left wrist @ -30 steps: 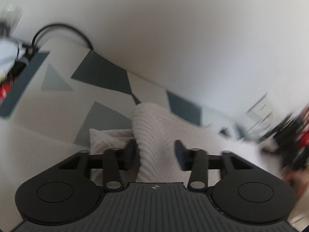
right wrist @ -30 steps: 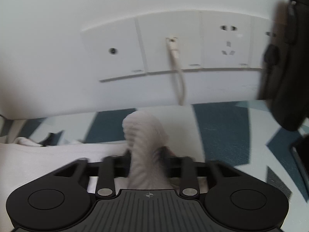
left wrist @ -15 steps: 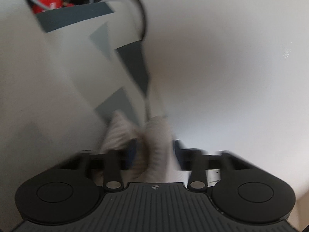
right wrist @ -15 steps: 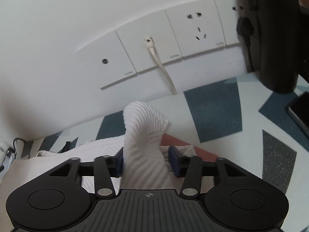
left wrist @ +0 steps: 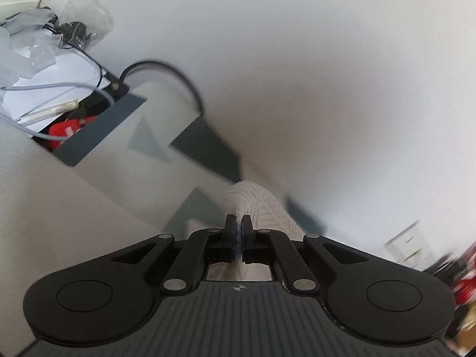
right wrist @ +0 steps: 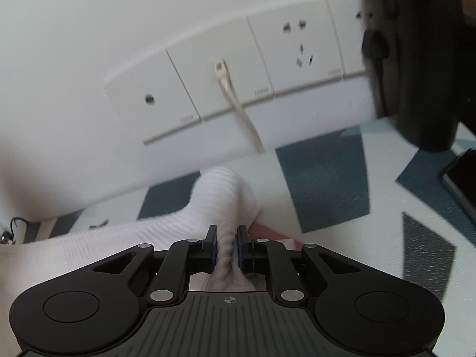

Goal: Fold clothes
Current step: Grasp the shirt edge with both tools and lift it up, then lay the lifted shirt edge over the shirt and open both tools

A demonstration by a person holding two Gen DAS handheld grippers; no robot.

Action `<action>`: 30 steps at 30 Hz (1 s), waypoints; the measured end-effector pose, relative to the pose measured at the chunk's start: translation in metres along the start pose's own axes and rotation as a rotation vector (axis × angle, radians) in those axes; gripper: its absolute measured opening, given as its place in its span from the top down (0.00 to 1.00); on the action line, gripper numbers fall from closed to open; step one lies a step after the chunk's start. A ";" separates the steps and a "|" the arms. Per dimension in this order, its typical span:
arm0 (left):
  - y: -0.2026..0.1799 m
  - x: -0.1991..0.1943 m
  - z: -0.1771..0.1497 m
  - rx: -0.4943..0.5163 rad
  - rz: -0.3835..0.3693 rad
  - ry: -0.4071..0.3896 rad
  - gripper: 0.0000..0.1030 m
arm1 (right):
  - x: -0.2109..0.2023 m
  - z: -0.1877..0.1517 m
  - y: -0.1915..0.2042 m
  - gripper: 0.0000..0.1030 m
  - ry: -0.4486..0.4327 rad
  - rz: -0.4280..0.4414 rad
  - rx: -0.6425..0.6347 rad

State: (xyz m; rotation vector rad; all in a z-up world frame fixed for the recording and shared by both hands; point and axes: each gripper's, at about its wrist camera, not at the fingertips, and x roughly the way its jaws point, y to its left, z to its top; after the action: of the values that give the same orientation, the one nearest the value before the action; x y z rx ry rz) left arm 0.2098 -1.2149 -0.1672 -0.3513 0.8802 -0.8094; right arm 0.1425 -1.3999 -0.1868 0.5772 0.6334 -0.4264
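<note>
Both jaws have clamped down since a second ago: left gripper point(left wrist: 239, 223) and right gripper point(right wrist: 227, 235) each pinch a bunch of the white knit point(right wrist: 220, 196), lifted off the patterned bench point(right wrist: 327, 178). Looks mid-fold; next, carry both ends evenly.

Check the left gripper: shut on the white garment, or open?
Shut: the left gripper has its jaws nearly together, pinching the white garment.
</note>
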 end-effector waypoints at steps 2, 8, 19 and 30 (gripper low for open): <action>-0.005 -0.007 0.000 0.035 0.002 0.024 0.96 | 0.007 0.001 0.003 0.84 0.007 -0.027 -0.022; -0.018 -0.029 -0.001 0.138 0.007 0.098 0.66 | -0.027 0.007 -0.001 0.57 -0.057 -0.034 -0.022; -0.039 -0.123 -0.052 0.203 0.035 0.258 0.51 | -0.165 -0.072 -0.034 0.54 0.044 0.092 0.035; -0.021 -0.181 -0.134 -0.026 0.186 0.299 0.44 | -0.198 -0.166 -0.025 0.43 0.223 0.191 0.049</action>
State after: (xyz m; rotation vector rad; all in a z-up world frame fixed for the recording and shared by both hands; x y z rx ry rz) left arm 0.0256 -1.0870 -0.1379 -0.1693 1.1849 -0.6878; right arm -0.0860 -1.2780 -0.1757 0.7310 0.7742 -0.1998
